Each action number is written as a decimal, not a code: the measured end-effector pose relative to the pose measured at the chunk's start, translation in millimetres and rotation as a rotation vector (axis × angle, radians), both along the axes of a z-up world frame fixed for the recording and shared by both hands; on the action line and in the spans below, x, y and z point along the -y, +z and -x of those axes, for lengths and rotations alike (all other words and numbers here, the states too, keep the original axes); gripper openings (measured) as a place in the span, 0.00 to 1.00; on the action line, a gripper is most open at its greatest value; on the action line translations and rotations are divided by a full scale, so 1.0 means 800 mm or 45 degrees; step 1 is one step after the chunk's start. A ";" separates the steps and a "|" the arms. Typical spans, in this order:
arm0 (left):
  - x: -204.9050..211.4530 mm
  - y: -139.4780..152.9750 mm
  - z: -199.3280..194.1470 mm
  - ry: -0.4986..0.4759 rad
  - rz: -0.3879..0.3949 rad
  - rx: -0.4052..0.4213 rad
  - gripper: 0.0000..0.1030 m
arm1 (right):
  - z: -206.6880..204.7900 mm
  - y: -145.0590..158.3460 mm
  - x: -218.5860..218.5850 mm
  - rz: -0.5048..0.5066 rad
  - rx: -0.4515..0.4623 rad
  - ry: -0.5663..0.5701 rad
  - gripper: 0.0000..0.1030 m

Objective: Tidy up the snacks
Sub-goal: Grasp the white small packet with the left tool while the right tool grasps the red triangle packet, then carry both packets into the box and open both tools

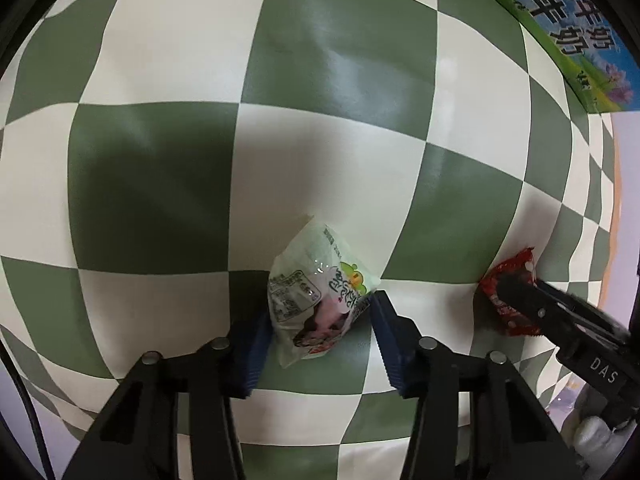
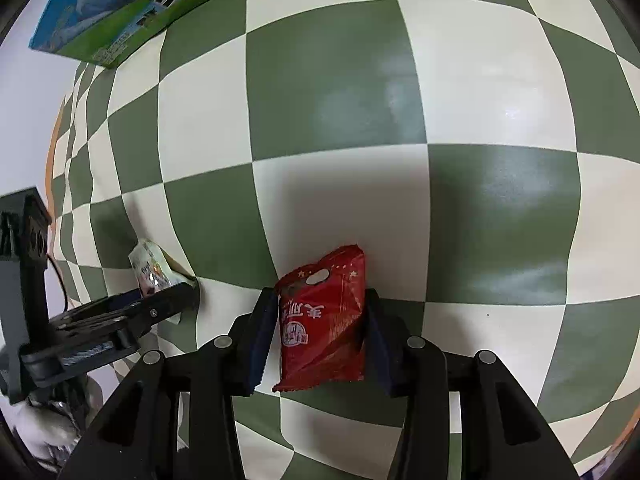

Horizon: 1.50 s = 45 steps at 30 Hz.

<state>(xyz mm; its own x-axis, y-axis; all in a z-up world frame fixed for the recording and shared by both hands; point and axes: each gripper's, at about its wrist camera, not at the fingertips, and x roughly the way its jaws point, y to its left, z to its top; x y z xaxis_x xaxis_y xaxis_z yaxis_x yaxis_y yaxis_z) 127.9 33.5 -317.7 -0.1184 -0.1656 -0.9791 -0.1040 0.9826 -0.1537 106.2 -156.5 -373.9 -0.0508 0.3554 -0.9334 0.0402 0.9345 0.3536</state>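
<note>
Left hand-held gripper pinches pale green packet; right hand-held gripper pinches red packet; box cropped.

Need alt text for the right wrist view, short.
The right tongs grip a red snack packet between blue pads over a green-and-white checkered tablecloth. At left, the left tongs hold a pale green packet; a blue-green carton lies at top left.

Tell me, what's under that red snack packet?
Only the green-and-white checkered cloth shows around the red snack packet. The patch directly beneath it is covered.
</note>
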 end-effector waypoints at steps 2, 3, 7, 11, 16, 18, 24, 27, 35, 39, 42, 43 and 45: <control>0.005 0.004 0.001 -0.009 -0.013 0.003 0.42 | -0.001 0.001 -0.002 0.020 0.024 0.028 0.43; 0.006 0.006 0.001 -0.009 -0.018 0.006 0.41 | -0.001 0.002 -0.006 0.035 0.041 0.052 0.41; 0.025 0.023 0.005 -0.016 -0.009 0.008 0.38 | 0.004 0.008 -0.009 0.042 0.075 0.099 0.38; 0.030 0.034 0.000 -0.038 0.012 0.003 0.34 | 0.005 0.014 -0.001 -0.028 0.075 0.069 0.37; 0.029 0.056 -0.015 -0.018 0.084 0.011 0.34 | 0.001 0.035 0.015 -0.113 0.099 0.026 0.37; 0.031 0.067 -0.022 -0.007 0.124 0.015 0.34 | -0.004 0.047 0.019 -0.140 0.117 0.012 0.37; 0.034 0.128 -0.056 0.002 0.238 0.105 0.34 | -0.024 0.101 0.045 -0.227 0.205 -0.020 0.36; 0.032 0.165 -0.075 -0.006 0.292 0.186 0.34 | -0.037 0.137 0.049 -0.268 0.264 -0.024 0.36; 0.020 0.252 -0.186 -0.075 0.309 0.380 0.34 | -0.109 0.252 0.057 -0.293 0.492 -0.012 0.36; 0.022 0.258 -0.244 -0.097 0.242 0.410 0.34 | -0.165 0.282 0.059 -0.231 0.560 -0.012 0.36; 0.036 0.237 -0.279 -0.103 0.189 0.393 0.34 | -0.207 0.286 0.068 -0.160 0.564 0.001 0.36; 0.037 0.228 -0.291 -0.106 0.172 0.371 0.34 | -0.218 0.284 0.069 -0.140 0.559 0.000 0.37; 0.035 0.213 -0.307 -0.102 0.139 0.342 0.34 | -0.244 0.270 0.069 -0.092 0.511 0.016 0.37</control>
<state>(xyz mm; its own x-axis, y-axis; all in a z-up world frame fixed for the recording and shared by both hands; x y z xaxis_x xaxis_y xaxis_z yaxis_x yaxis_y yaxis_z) 373.3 5.5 -147.2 0.1255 -0.2721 -0.9540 0.0319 0.9623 -0.2703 301.4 -211.9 -157.6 0.3075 0.4223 -0.8527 -0.1256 0.9063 0.4036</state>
